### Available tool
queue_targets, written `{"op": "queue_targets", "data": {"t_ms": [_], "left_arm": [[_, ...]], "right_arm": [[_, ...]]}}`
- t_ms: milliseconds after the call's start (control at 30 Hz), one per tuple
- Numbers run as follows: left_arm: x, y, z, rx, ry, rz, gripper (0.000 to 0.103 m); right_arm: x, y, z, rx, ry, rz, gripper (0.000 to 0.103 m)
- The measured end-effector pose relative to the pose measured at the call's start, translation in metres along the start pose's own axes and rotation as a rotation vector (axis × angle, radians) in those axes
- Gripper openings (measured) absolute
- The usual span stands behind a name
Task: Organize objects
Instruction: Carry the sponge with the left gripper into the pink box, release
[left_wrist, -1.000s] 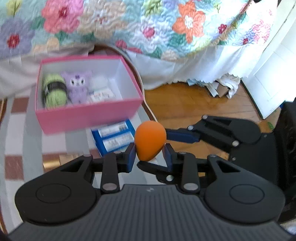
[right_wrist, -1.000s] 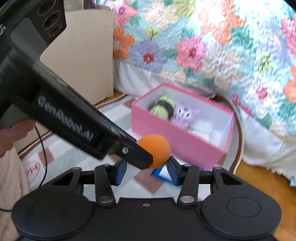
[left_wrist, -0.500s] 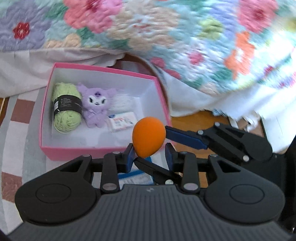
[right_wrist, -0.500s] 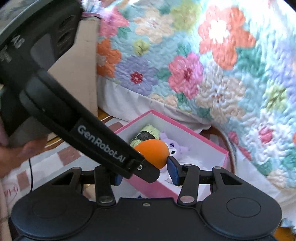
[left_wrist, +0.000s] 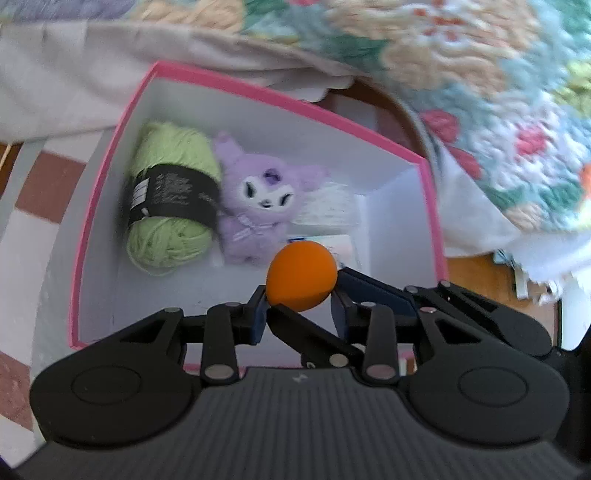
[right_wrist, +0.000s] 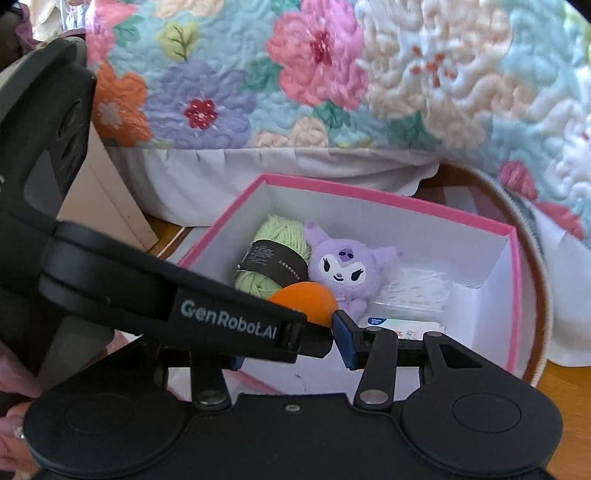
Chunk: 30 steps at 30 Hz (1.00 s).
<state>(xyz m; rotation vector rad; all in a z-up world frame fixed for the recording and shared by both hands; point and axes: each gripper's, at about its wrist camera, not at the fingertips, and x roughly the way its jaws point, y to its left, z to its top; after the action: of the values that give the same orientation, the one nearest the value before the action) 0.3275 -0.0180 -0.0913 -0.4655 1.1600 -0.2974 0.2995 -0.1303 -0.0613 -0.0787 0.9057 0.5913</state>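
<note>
Grippers come first: our left gripper (left_wrist: 300, 300) has its blue pads pressed on the orange sponge (left_wrist: 301, 274), and our right gripper (right_wrist: 327, 338) closes on it from the other side, so both clamp it. We hold that smooth, egg-shaped sponge over the open pink box (left_wrist: 96, 206). Inside already lie green yarn (left_wrist: 170, 199), a purple plush (left_wrist: 260, 206), a clear packet of white pieces (right_wrist: 417, 290) and a small pack (right_wrist: 404, 328). We judge the sorting mostly done, with lowering and releasing the sponge left.
</note>
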Motion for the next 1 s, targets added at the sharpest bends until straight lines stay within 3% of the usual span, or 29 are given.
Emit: {"op": "queue_targets", "data": {"t_ms": [333,500,667,800,1000], "left_arm": [[0.025,0.017,-0.002,-0.033,0.017,0.059,0.033],[0.014,0.013,-0.001,0.008,-0.029,0.104,0.039],[-0.020,-0.003,-0.007,0.115,-0.071,0.110,0.042],[-0.047,-0.013,-0.013,0.157,-0.049,0.108,0.047],[-0.089,-0.032,-0.026,0.247,-0.025,0.163,0.055]], "right_arm": [[0.045,-0.010,-0.010,0.050,0.070,0.043,0.048],[0.047,-0.013,-0.013,0.084,0.071,0.044,0.052],[0.017,-0.011,-0.019,0.058,0.062,0.022,0.053],[-0.017,-0.003,-0.018,0.003,0.040,0.003,0.059],[-0.069,0.013,-0.015,-0.035,0.016,-0.013,0.065]]}}
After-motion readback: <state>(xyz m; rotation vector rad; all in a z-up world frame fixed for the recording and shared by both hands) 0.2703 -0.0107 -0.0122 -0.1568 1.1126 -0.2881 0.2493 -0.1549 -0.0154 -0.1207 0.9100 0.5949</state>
